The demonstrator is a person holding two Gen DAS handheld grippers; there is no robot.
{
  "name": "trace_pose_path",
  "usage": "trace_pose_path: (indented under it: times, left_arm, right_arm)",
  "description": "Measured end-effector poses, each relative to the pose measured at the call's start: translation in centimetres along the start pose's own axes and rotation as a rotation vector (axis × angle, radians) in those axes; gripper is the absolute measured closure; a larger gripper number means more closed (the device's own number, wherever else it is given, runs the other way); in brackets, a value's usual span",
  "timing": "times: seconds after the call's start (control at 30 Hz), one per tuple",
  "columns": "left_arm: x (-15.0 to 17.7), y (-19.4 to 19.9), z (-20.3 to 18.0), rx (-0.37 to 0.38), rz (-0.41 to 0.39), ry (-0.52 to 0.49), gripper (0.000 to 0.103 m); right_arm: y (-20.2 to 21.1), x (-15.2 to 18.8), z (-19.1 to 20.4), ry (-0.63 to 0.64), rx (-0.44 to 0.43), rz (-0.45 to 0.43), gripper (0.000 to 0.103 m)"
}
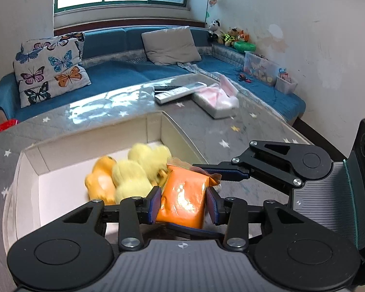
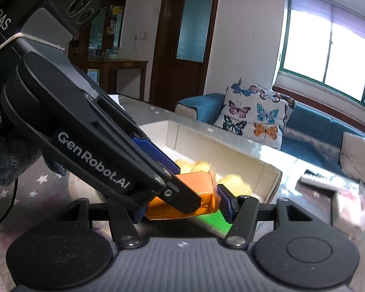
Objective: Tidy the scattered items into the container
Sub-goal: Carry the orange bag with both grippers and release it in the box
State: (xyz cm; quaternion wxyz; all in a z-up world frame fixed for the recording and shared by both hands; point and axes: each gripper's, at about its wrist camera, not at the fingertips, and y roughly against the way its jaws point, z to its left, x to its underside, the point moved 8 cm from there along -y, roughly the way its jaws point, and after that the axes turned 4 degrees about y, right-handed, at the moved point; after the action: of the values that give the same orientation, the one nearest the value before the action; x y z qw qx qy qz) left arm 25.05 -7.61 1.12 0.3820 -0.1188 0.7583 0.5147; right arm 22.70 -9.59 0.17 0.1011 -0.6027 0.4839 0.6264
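An orange foil snack packet [image 1: 183, 197] sits between the blue pads of my left gripper [image 1: 184, 205], which is shut on it at the near right corner of a white cardboard box [image 1: 92, 137]. My right gripper [image 1: 213, 169] comes in from the right and pinches the packet's crimped top end. In the right wrist view the packet [image 2: 199, 196] is held between my right gripper's [image 2: 182, 208] pads, with the left gripper's fingers [image 2: 158, 155] across it. Yellow and orange plush toys [image 1: 131, 170] lie in the box, blurred.
The box stands on a grey star-patterned table [image 1: 231, 131]. Remote controls [image 1: 180, 91] and a pink tissue pack [image 1: 219, 99] lie at the far side. A blue sofa [image 1: 124, 73] with cushions runs behind. A green patch [image 2: 213, 221] shows under the packet.
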Motion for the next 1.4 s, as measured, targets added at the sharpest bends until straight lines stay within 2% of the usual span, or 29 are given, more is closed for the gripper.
trace_pose_path:
  times: [0.2,0.47,0.8,1.0,1.27,1.4]
  left_arm:
    - [-1.3,-1.9,1.5,-0.009,0.011,0.017,0.06]
    - [-0.5,-3.5,2.9,-0.009,0.04,0.073,0.06]
    - [-0.2,-2.7,4.1,-0.007,0.018,0.154,0.059]
    - [0.1,-1.6,4.9,-0.08,-0.009,0.163,0.061]
    - [1.3,-0.5,5.9,-0.112,-0.019,0.235,0.061]
    - [2.1,0.6,5.8,-0.124,-0.033,0.254,0.061]
  right_arm:
    - [-2.0,-0.7,-1.8,-0.004,-0.009,-0.001,0.043]
    - [-3.9,0.9,-2.8,-0.07,-0.05,0.02,0.043]
    - [-4.9,1.7,-3.5,-0.109,-0.038,0.033,0.043]
    - [-4.7,1.9,-3.9,-0.129,-0.017,0.039,0.043]
    - [-4.2,2.0,-4.2,-0.142,0.016,0.048,0.041]
    - [-3.7,2.0,-4.1,-0.17,0.003,0.036,0.041]
